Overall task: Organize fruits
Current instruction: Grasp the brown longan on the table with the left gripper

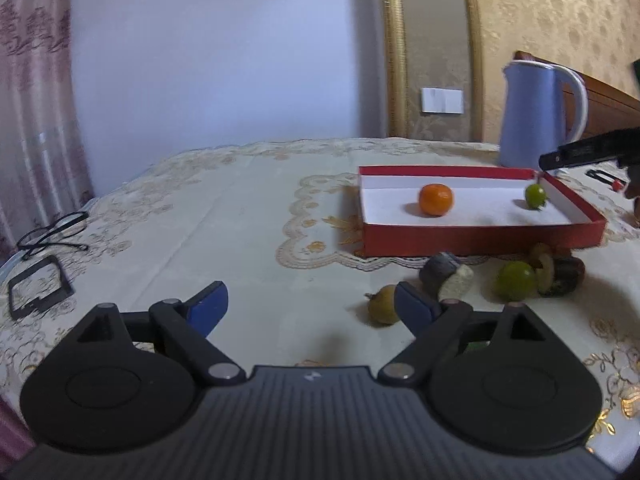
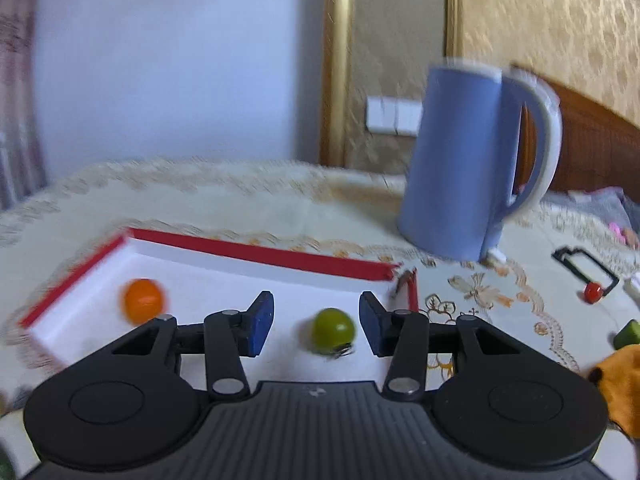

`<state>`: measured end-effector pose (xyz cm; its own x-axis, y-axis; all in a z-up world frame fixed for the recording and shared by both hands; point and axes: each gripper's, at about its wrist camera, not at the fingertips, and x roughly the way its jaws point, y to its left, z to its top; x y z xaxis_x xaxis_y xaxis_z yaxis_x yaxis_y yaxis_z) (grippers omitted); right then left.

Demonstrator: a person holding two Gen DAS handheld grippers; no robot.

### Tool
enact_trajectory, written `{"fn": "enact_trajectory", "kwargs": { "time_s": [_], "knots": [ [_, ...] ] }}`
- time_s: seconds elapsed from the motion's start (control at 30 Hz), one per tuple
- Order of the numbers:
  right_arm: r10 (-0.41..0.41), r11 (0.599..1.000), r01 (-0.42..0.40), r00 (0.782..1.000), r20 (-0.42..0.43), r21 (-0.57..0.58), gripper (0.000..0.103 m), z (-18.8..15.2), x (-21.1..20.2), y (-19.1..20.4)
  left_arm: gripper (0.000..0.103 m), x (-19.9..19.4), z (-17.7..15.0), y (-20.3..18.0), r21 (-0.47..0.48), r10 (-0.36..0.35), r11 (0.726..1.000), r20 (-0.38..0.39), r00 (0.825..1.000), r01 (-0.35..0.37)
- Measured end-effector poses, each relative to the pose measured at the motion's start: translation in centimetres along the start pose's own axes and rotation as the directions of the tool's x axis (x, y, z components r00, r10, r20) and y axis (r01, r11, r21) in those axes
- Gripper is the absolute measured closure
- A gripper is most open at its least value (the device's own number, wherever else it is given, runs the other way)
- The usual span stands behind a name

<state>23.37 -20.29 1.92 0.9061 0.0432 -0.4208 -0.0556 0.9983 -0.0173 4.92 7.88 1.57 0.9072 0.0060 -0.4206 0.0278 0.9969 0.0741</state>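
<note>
Red tray (image 1: 480, 240), white-lined, with two fruits inside: an orange mandarin (image 1: 436, 199) toward its left and a small green fruit (image 1: 535, 196) near its right wall. The right gripper (image 2: 316, 322) hovers over the tray with its jaws apart, and the green fruit (image 2: 333, 330) lies on the floor between them, gripped by neither. Outside the tray's near wall lie the unsorted pieces: a brownish round fruit (image 1: 383, 310), a dark cut piece (image 1: 446, 276) and a green lime (image 1: 515, 281), with more dark fruit just beyond the lime. The left gripper (image 1: 310, 306) is also spread and empty, its right finger just beside the brownish fruit. Judged next step: centre that fruit between the pads before closing gently, since round fruit rolls. A blue kettle (image 1: 538, 114) stands behind the tray.
</note>
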Motion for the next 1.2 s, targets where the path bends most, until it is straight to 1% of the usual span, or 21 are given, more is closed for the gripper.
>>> {"fn": "enact_trajectory", "kwargs": {
  "time_s": [0.03,0.07,0.13,0.2,0.27,0.33,0.4,0.47,0.5,0.53,0.63,0.83,0.9,0.93,0.97,1.0,1.03,1.07,1.1,1.13,1.2],
  "knots": [
    [0.024,0.999,-0.023,0.999,0.027,-0.022,0.055,-0.6,-1.5,0.5,0.014,0.2,0.0,-0.2,0.001,0.000,1.000,-0.004,1.000,0.000],
    [0.038,0.999,-0.036,0.998,0.050,-0.041,0.050,-1.2,-2.8,0.9,0.014,0.3,0.0,-0.5,0.005,-0.002,1.000,-0.006,1.000,0.002],
    [0.034,0.998,-0.028,0.994,0.106,-0.055,0.046,-2.7,-5.6,1.8,0.014,0.5,0.0,-1.1,0.017,-0.013,1.000,-0.010,1.000,0.013],
    [0.042,0.998,-0.035,0.989,0.142,-0.049,0.046,-3.9,-7.5,2.5,0.014,0.8,0.2,-1.7,0.023,-0.010,1.000,-0.018,1.000,0.011],
    [0.065,0.997,-0.060,0.984,0.167,-0.039,0.046,-5.4,-9.3,3.3,0.014,1.3,0.6,-2.1,0.023,-0.010,1.000,-0.027,1.000,0.011],
    [0.070,0.998,-0.068,0.980,0.186,-0.016,0.046,-6.8,-10.5,4.0,0.016,1.8,1.0,-2.4,0.020,-0.015,1.000,-0.045,0.999,0.016],
    [0.064,0.998,-0.066,0.978,0.198,0.001,0.046,-8.0,-11.4,4.5,0.016,2.2,1.3,-2.6,0.010,-0.033,0.999,-0.057,0.998,0.033],
    [0.066,0.998,-0.069,0.980,0.187,0.010,0.046,-8.8,-11.8,5.0,0.026,2.7,1.5,-2.8,0.010,-0.038,0.999,-0.080,0.996,0.038],
    [0.078,0.997,-0.081,0.981,0.180,0.009,0.046,-9.0,-11.8,5.1,0.027,3.0,1.6,-2.9,0.011,-0.038,0.999,-0.087,0.995,0.040],
    [0.087,0.996,-0.090,0.981,0.173,0.007,0.046,-9.2,-11.9,5.1,0.031,3.2,1.7,-3.0,0.011,-0.042,0.999,-0.098,0.994,0.043],
    [0.084,0.996,-0.086,0.981,0.174,0.003,0.046,-9.4,-12.3,5.1,0.032,3.6,1.6,-2.8,-0.002,-0.054,0.999,-0.114,0.992,0.054],
    [0.080,0.997,-0.083,0.980,0.184,0.010,0.046,-9.5,-12.8,4.8,0.034,4.5,1.4,-2.9,0.004,-0.063,0.998,-0.140,0.988,0.064],
    [0.083,0.996,-0.087,0.979,0.185,0.012,0.046,-9.6,-12.9,4.8,0.040,5.2,1.3,-2.7,-0.016,-0.077,0.997,-0.167,0.983,0.075],
    [0.088,0.996,-0.091,0.979,0.183,0.011,0.046,-9.7,-12.9,4.8,0.046,5.5,1.3,-2.6,-0.026,-0.077,0.997,-0.182,0.980,0.073],
    [0.088,0.996,-0.091,0.979,0.183,0.010,0.046,-9.7,-12.9,4.8,0.048,5.9,1.2,-2.5,-0.040,-0.080,0.997,-0.196,0.977,0.074],
    [0.088,0.996,-0.090,0.979,0.183,0.005,0.046,-9.7,-13.0,4.9,0.049,6.0,1.2,-2.3,-0.055,-0.088,0.995,-0.197,0.977,0.079],
    [0.090,0.996,-0.091,0.979,0.184,-0.002,0.046,-9.8,-13.0,5.0,0.052,6.0,1.2,-2.1,-0.073,-0.091,0.994,-0.193,0.977,0.078],
    [0.091,0.996,-0.091,0.979,0.184,-0.007,0.046,-9.8,-13.1,5.1,0.062,6.0,1.2,-1.9,-0.088,-0.093,0.993,-0.189,0.978,0.077],
    [0.092,0.996,-0.092,0.978,0.185,-0.013,0.046,-9.9,-13.2,5.2,0.066,5.9,1.3,-1.9,-0.097,-0.101,0.992,-0.188,0.977,0.083],
    [0.094,0.996,-0.093,0.978,0.187,-0.015,0.046,-9.9,-13.3,5.3,0.073,5.9,1.4,-1.9,-0.102,-0.108,0.991,-0.192,0.975,0.090],
    [0.096,0.995,-0.095,0.978,0.187,-0.016,0.046,-9.9,-13.5,5.2,0.074,5.8,1.4,-2.0,-0.101,-0.107,0.991,-0.194,0.975,0.089]
  ]
}}
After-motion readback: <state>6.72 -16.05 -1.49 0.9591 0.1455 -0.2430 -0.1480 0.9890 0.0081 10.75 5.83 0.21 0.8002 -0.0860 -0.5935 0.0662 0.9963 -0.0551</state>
